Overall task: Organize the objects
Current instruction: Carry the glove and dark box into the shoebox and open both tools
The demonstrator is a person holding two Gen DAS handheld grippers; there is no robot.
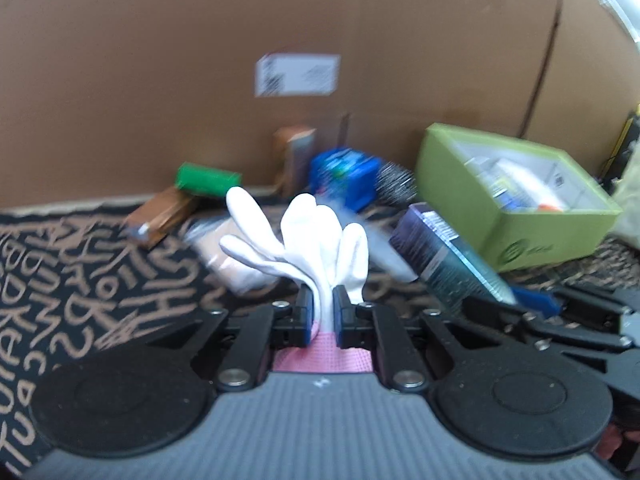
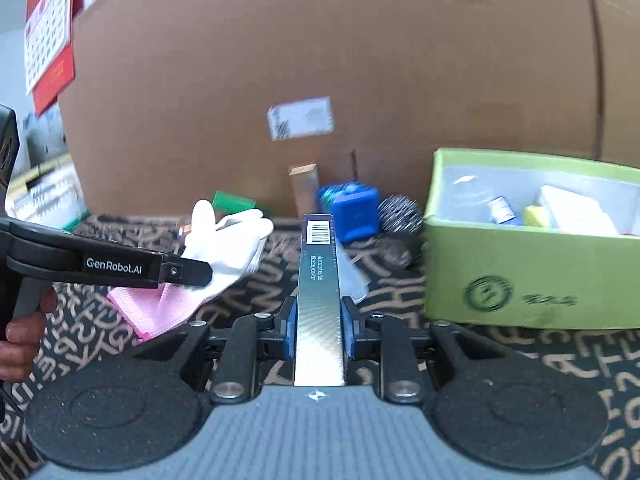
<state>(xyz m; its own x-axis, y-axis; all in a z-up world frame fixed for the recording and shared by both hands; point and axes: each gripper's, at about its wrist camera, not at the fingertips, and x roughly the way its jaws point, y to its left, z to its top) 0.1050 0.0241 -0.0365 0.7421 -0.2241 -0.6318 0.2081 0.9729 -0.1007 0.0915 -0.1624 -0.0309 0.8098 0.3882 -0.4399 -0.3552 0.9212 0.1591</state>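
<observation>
Left gripper [image 1: 323,300]: jaws closed on a white glove [image 1: 316,236] with a pink cuff, pinched at the wrist; the glove's fingers splay upward ahead of the pads, and the cuff hangs back toward the gripper body. In the right wrist view the same gripper [image 2: 192,274] enters from the left, held in a person's hand [image 2: 20,340], with the glove [image 2: 224,248] lifted off the cloth.

Right gripper [image 2: 319,328]: jaws closed on the long sides of a narrow dark box [image 2: 320,280], which runs straight forward between the pads, its barcode end farthest from the gripper. From the left wrist view this box [image 1: 444,256] appears to the right of the glove, tilted and raised.

Beneath both grippers: a dark patterned cloth [image 2: 540,364] with tan lettering.

Ahead and right of the right gripper: an open green box [image 2: 532,276] holding several small packages.

Straight ahead, beyond the narrow box: a blue container [image 2: 356,212], a wire scrubber [image 2: 400,210] just right of it, and a small upright brown carton [image 2: 305,188] to its left. A small green block [image 2: 232,202] lies farther left, behind the glove.

Background: a large cardboard box [image 2: 400,60] bearing a white label.
</observation>
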